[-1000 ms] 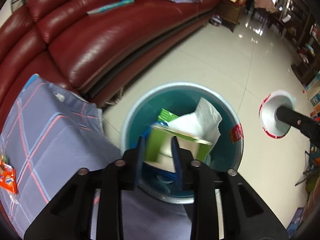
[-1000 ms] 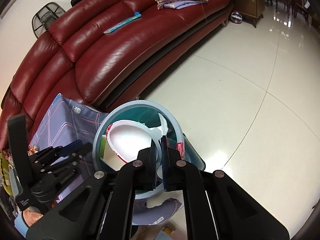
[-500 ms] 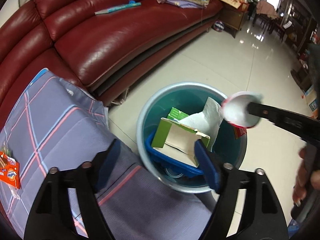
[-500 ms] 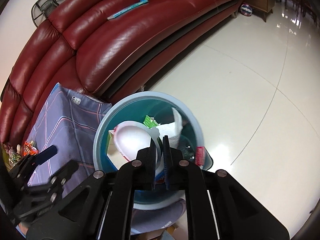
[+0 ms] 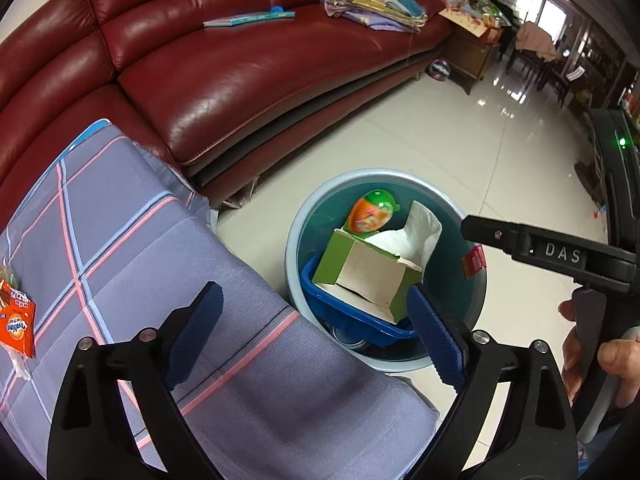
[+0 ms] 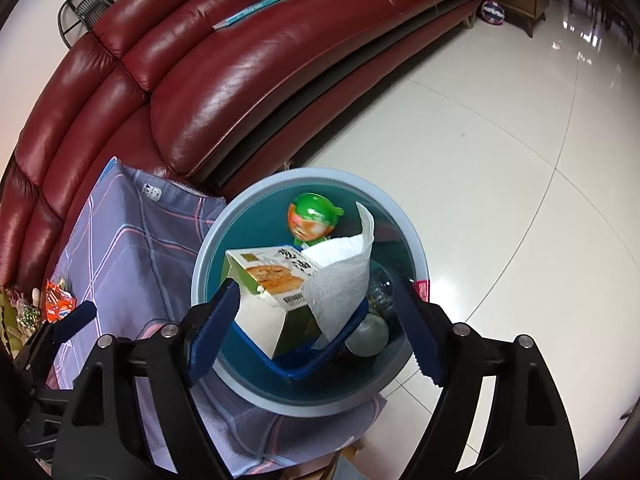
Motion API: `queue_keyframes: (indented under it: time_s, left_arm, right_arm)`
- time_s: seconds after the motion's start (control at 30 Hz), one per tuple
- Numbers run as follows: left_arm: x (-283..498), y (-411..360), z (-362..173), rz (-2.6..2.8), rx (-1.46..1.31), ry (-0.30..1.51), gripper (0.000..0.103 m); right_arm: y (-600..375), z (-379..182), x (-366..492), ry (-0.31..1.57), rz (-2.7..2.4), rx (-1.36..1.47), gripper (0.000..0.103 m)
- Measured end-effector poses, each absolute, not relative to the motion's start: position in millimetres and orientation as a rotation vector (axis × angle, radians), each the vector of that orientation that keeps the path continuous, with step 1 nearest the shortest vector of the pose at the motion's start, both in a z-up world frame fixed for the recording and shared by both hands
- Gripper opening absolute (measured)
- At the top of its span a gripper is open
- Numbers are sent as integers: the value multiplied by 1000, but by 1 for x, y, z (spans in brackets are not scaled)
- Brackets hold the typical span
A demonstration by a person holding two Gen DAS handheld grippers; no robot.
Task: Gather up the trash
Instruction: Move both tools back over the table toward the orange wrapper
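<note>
A light blue trash bin (image 5: 297,216) (image 6: 412,244) stands on the floor beside the cloth-covered table. In it lie a green carton (image 5: 360,276) (image 6: 272,276), a white paper towel (image 5: 416,232) (image 6: 344,268), a green and orange wrapper (image 5: 370,212) (image 6: 312,218) and a blue tray (image 5: 352,318) (image 6: 316,360). My left gripper (image 5: 310,334) is open and empty above the table's edge. My right gripper (image 6: 316,334) is open and empty over the bin; its arm shows in the left wrist view (image 5: 540,250).
A purple checked cloth (image 5: 120,248) (image 6: 132,248) covers the table. Orange snack packets (image 5: 16,326) (image 6: 58,302) lie at its left. A red leather sofa (image 5: 240,64) (image 6: 240,72) with a book and piled clothes stands behind. The tiled floor (image 6: 500,160) stretches right.
My right gripper has opened and the white and red cup it held is gone from its jaws. My left gripper, open since half a second ago, has drawn back from the bin.
</note>
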State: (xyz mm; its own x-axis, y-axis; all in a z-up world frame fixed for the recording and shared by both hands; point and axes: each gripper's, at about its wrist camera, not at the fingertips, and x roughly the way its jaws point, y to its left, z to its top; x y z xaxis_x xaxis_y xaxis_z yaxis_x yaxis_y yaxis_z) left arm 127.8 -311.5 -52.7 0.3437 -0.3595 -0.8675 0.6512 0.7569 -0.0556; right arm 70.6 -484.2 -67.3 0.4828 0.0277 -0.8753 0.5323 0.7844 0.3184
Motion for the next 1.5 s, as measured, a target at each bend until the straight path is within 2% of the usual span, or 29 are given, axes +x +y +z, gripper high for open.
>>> queue_keyframes:
  time_s: [0.37,0.77,1.13,1.5]
  left_arm:
    - [122,-282,-39,-643,272,1022,97]
    - [111,-228,-19,-584,210,998,99]
    - [116,-138,-14,-476,118,993,99]
    - [134,-25,-14,-336,26,981,99]
  right_arm:
    - [-456,-47,62,1036,-333,568,85]
    - [-404,-17,56,1018,-296,503,87]
    - [-346,-4,71,1037,-239,441,87]
    - [-237,-1,131,1096,-75,284,87]
